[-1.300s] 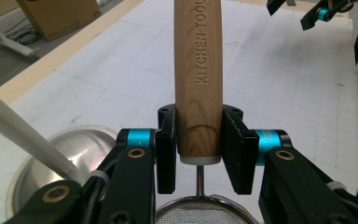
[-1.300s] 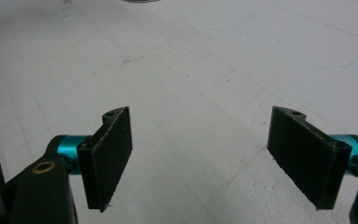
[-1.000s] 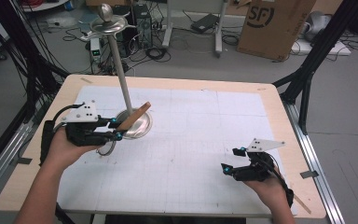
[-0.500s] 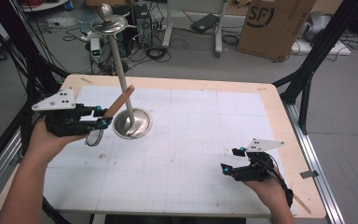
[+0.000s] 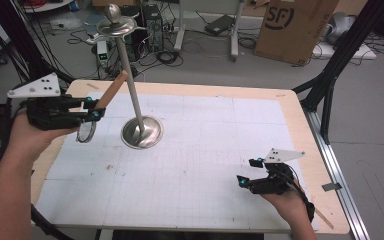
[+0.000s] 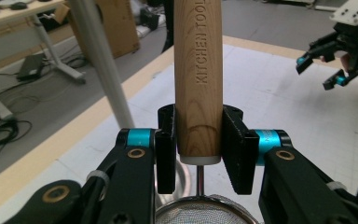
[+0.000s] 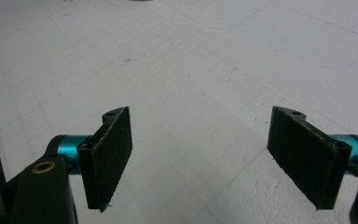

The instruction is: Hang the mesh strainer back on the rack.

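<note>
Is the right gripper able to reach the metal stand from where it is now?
Probably yes. The right gripper is open and holds nothing, and bare table lies between it and the stand. The left gripper, holding the strainer, is on the stand's far side, out of the way.

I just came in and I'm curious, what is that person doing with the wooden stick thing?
A person has tongs in each hand. The left tongs are clamped on the wooden handle of a small kitchen strainer, holding it up off the table beside a tall metal stand. The right tongs hang open and empty over the white table near its front right corner.
</note>
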